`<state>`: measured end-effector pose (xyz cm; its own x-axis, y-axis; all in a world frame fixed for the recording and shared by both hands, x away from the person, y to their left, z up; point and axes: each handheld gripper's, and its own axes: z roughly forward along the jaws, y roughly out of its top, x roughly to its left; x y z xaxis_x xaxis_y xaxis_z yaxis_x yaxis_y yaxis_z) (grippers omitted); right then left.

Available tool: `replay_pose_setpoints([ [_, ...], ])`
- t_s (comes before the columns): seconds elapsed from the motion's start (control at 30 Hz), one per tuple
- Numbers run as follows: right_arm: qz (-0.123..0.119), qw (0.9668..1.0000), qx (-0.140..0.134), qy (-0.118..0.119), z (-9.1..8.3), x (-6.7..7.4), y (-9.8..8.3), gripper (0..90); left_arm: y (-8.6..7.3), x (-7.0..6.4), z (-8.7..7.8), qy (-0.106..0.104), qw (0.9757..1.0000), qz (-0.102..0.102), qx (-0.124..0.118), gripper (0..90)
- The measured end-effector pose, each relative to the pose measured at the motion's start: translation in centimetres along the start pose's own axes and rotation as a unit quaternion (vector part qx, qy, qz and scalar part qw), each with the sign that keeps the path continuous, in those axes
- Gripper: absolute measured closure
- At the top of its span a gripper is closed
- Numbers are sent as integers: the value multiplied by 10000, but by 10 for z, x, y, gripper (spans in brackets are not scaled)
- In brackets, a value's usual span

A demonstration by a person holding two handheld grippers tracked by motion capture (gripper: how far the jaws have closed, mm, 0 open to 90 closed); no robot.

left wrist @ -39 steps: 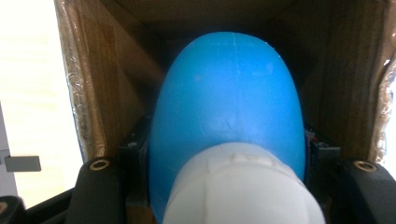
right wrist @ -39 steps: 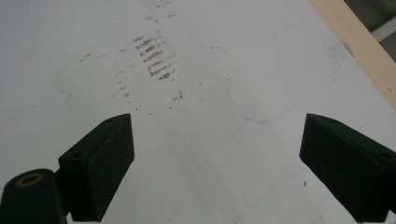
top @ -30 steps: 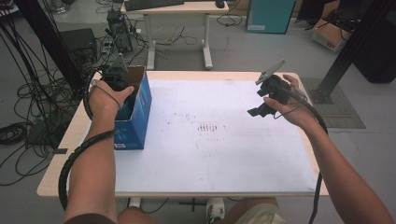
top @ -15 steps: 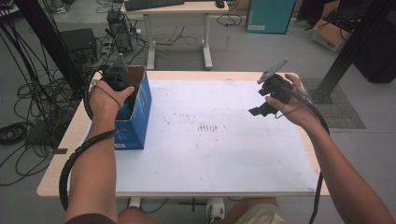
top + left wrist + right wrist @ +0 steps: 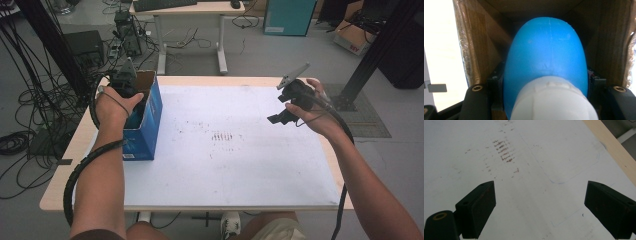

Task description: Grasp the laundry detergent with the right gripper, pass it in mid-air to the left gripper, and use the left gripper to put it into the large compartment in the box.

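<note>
A blue cardboard box (image 5: 145, 131) with its top open stands on the left side of the table. My left gripper (image 5: 136, 96) reaches down into it, under the person's hand. Inside the box (image 5: 476, 45), the left gripper (image 5: 546, 77) is shut on a rounded blue object (image 5: 546, 47) with a white part (image 5: 554, 100) nearest the camera; a black jaw sits on each side of it. My right gripper (image 5: 281, 107) hangs above the table's right side, open, with nothing between its jaws. In its own view the right gripper (image 5: 541, 207) looks down on bare white sheet.
A white sheet (image 5: 225, 170) covers the wooden table (image 5: 60, 190), with brown smudges (image 5: 222, 136) near its middle. Cables (image 5: 20, 140) lie on the floor at the left. A desk (image 5: 190, 10) stands behind the table, and a black post (image 5: 370, 60) rises at the right.
The right gripper has drifted slightly to the right above the table. The left hand and gripper stay in the box.
</note>
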<state>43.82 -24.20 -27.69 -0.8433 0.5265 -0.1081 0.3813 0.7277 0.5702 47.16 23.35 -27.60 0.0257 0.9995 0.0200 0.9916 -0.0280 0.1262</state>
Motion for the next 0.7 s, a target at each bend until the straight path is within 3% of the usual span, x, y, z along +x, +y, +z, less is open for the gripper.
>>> replay_pose_setpoints([
  [0.7, 8, 10000, -38, -30, -2, 0, 0, 102, 0, 0, 0, 9, 10000, 6, 9, 368],
])
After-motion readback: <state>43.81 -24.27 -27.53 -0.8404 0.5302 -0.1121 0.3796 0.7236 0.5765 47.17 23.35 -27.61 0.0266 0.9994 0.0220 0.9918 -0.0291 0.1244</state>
